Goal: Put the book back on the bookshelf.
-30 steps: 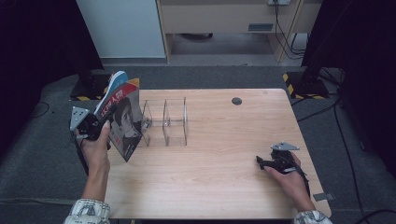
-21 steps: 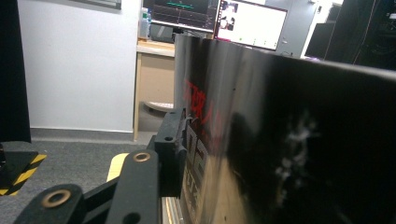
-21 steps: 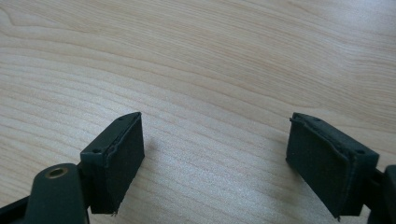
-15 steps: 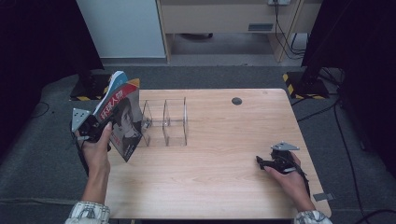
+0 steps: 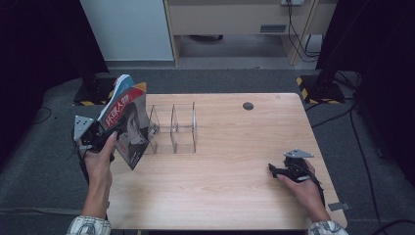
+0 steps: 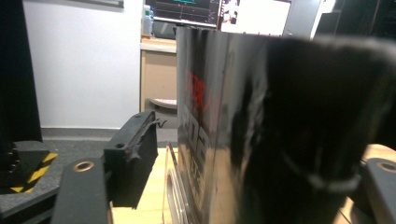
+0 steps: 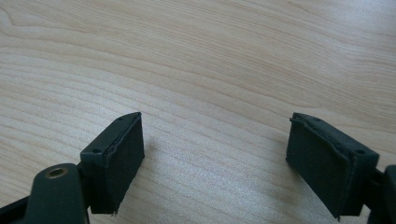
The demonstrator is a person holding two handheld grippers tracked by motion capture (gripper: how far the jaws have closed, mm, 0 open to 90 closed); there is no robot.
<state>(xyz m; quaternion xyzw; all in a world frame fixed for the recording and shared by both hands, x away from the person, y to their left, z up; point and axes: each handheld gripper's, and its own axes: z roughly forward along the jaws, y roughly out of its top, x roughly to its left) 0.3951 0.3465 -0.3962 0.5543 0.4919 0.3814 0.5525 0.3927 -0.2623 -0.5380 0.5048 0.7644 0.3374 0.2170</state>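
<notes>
A few magazines (image 5: 128, 122) stand leaning at the left end of a clear acrylic rack (image 5: 178, 128), at the table's left edge. My left gripper (image 5: 105, 132) is at their lower left corner with the magazines (image 6: 261, 140) between its jaws. The jaws have just been opening, and the left pad (image 6: 135, 158) stands clear of the glossy cover, so the left gripper (image 6: 257, 172) is open. The rack's clear wall (image 6: 170, 186) shows beside the cover. My right gripper (image 5: 274, 170) rests low over the table's right front, and in its own view the right gripper (image 7: 224, 158) is open with bare wood between the pads.
The wooden table (image 5: 220, 196) has a black round grommet (image 5: 248, 105) near its back edge. The rack's other two slots hold nothing. Black-and-yellow stand bases (image 5: 313, 85) sit on the grey floor behind the table, with a white cabinet (image 5: 129, 29) beyond.
</notes>
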